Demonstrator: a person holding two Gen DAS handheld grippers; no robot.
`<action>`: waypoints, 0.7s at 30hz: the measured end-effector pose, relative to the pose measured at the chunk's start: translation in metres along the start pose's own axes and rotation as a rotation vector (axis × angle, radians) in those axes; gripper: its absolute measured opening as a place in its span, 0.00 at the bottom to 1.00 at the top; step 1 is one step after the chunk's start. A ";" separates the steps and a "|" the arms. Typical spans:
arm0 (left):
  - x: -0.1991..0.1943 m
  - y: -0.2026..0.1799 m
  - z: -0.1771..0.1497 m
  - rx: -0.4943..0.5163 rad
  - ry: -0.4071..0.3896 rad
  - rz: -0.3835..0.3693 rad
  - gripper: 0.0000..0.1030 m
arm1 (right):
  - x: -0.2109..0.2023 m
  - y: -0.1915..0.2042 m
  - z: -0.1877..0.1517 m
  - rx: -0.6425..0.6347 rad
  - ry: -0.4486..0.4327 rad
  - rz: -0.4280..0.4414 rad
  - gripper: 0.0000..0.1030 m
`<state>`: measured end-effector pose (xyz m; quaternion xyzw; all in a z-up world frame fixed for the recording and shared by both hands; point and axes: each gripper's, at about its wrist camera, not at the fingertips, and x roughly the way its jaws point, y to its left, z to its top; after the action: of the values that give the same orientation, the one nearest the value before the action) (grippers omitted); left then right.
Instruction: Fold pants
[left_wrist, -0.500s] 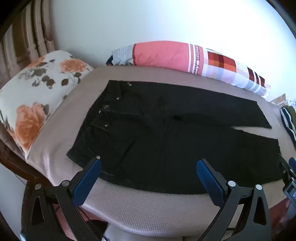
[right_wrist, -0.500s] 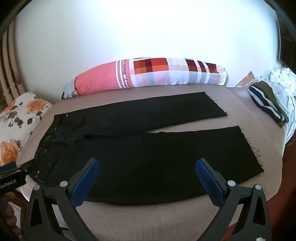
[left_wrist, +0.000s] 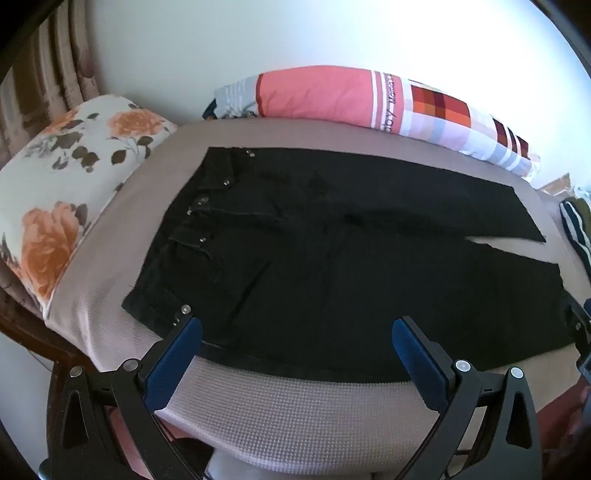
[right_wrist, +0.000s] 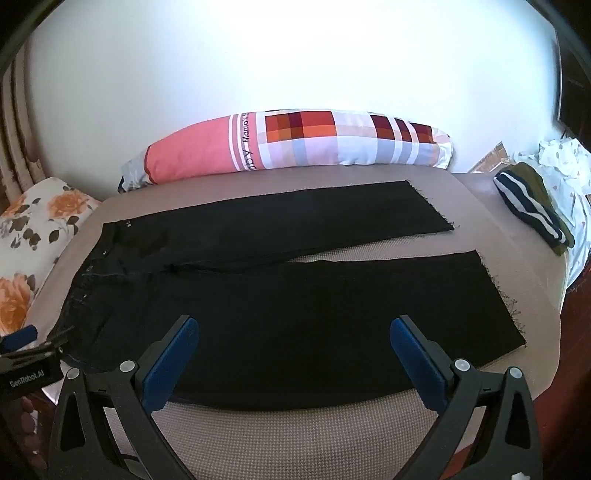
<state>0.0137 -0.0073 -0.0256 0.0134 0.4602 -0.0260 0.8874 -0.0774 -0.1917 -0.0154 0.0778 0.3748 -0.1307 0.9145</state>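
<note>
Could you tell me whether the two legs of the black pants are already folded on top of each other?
No, the black pants lie flat with both legs spread side by side, a strip of the beige cover showing between them.

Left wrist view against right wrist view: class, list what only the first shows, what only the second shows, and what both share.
Only the left wrist view shows the waistband studs up close and the near waist corner beside the left gripper.

Only the right wrist view shows both frayed leg hems in full and the white patterned cloth at the far right.

Both show the black pants lying flat and unfolded on the beige cover, the checked bolster, the floral pillow, the striped garment, and open, empty jaws; the right gripper hovers over the near leg.
</note>
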 end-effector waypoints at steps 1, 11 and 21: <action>0.001 -0.001 0.000 0.004 0.000 0.003 0.99 | 0.001 0.000 0.000 0.002 0.001 -0.001 1.00; 0.000 0.002 -0.003 0.004 -0.012 0.027 0.99 | 0.005 -0.001 0.000 0.010 0.010 0.006 1.00; 0.002 0.007 -0.005 -0.011 -0.003 0.035 0.99 | 0.006 0.000 -0.002 0.007 0.006 0.015 1.00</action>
<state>0.0111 0.0001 -0.0306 0.0166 0.4588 -0.0081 0.8884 -0.0748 -0.1918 -0.0211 0.0841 0.3765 -0.1249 0.9141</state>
